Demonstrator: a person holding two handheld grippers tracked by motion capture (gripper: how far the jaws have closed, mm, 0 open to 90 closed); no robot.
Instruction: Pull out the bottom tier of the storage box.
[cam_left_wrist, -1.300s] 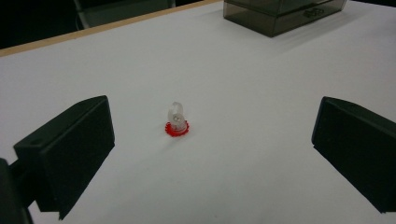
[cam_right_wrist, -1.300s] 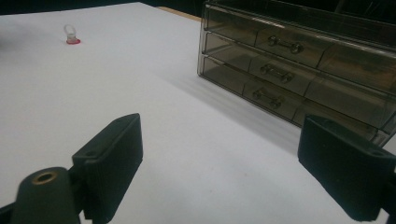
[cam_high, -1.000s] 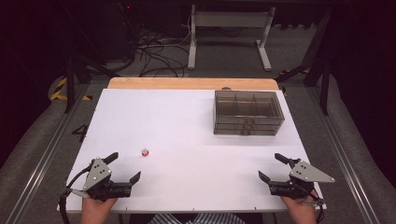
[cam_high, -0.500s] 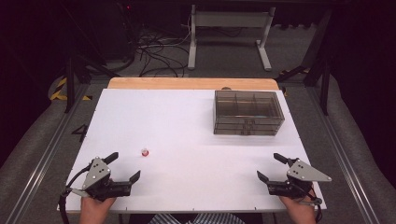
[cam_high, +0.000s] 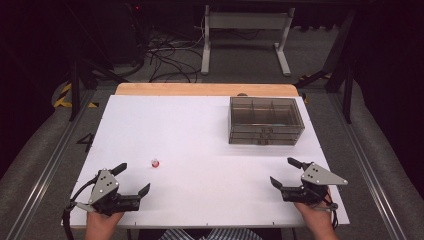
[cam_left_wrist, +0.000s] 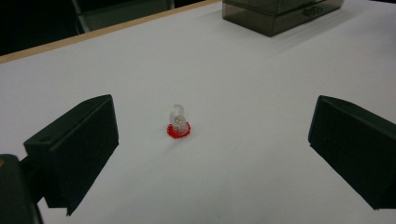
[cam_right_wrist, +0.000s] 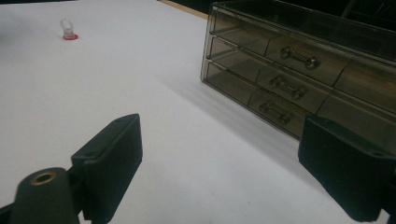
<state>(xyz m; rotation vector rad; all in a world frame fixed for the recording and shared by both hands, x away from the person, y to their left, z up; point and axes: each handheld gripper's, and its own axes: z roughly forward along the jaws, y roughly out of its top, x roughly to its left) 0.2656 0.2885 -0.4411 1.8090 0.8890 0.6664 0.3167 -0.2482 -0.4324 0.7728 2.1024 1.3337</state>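
both grippers, left gripper and right gripper, are black with blocky jaws, grey three-cornered top plates, trailing black cables, plus what looks like striped clothing by the table's near edge

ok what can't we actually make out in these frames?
- Small red-based piece: too small in the high view; its clear top is blurred in the left gripper view.
- Drawer box: contents hidden by smoked walls; its right end is cut off by the right gripper view's edge.
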